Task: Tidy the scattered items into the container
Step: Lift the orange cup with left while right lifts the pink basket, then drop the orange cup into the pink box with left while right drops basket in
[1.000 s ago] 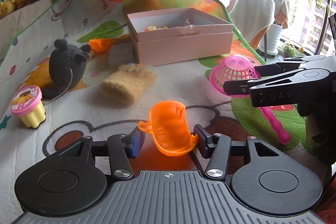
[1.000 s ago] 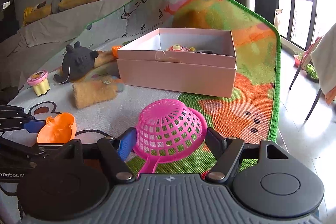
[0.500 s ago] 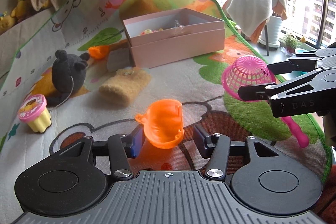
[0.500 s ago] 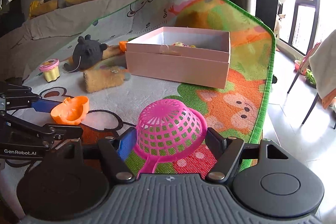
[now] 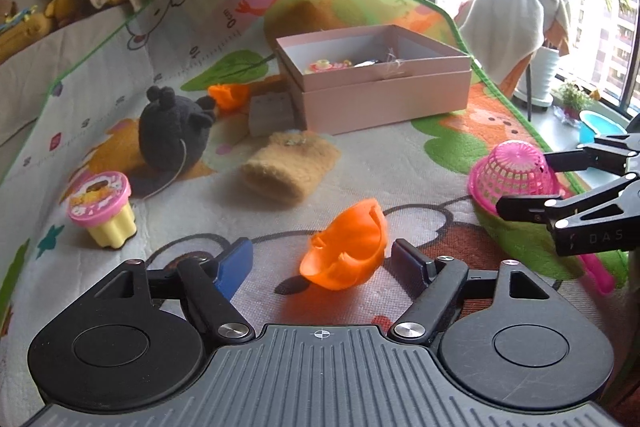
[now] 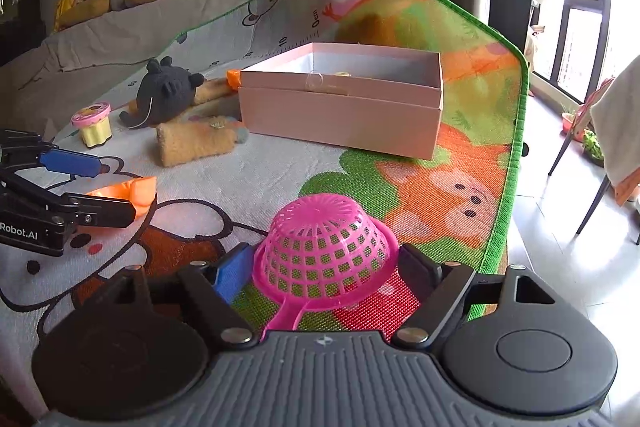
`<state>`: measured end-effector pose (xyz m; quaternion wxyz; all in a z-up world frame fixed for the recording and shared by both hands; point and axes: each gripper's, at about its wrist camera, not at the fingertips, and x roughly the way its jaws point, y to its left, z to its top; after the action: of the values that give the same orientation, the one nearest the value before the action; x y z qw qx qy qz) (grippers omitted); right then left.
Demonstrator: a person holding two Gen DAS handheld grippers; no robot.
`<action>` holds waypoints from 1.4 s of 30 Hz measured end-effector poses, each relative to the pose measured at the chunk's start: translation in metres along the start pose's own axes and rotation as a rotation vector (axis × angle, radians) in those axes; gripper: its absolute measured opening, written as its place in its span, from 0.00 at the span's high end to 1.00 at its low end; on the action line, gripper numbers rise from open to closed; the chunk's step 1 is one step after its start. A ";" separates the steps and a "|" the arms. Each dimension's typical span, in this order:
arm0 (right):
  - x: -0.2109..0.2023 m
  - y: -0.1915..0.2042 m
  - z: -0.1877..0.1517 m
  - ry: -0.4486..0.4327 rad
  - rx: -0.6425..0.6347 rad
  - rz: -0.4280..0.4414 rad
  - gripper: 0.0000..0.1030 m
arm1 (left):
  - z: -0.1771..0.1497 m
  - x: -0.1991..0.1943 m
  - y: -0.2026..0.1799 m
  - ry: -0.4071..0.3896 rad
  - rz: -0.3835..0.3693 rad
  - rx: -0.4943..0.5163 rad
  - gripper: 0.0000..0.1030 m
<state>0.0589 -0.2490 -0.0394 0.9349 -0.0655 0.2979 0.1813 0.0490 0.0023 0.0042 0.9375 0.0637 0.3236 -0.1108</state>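
The play mat [image 5: 380,163] has a green border, and it curls up at the back behind the pink box [image 5: 384,87], so that side is walled off. On the right it just ends, with floor past it. Plenty of bare mat between the box and both tongs.

Count: two orange scoop toys, one near [image 5: 344,255] and one far by the box [image 5: 228,95]. One pink sieve [image 6: 324,251], one dark plush [image 5: 172,127], one tan fuzzy roll [image 5: 288,163], one cupcake pot [image 5: 102,207], one grey block [image 5: 270,113]. The box is open on top, with a few small bits inside.

Left tongs [image 5: 320,259] are opening. The near orange scoop sits between the jaws close to the right one, with a clear gap on the left, so it's not gripped. Right tongs [image 6: 324,267] are opening too, straddling the upside-down sieve. Can't tell if the pads touch its rim; it sits on the mat near the right edge.
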 end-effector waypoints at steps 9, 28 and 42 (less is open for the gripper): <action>0.000 0.001 -0.001 -0.002 -0.003 -0.006 0.19 | 0.004 0.022 -0.008 0.018 -0.056 0.049 0.40; 0.000 -0.005 0.017 0.044 -0.024 0.055 0.28 | 0.007 0.006 -0.016 0.010 -0.118 0.062 0.43; 0.043 -0.076 0.165 -0.147 0.069 0.051 0.32 | 0.135 0.044 -0.001 -0.210 -0.157 0.160 0.43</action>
<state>0.2081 -0.2681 0.0712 0.9511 -0.0123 0.2358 0.1990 0.1623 -0.0319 0.0822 0.9466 0.1010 0.2177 -0.2152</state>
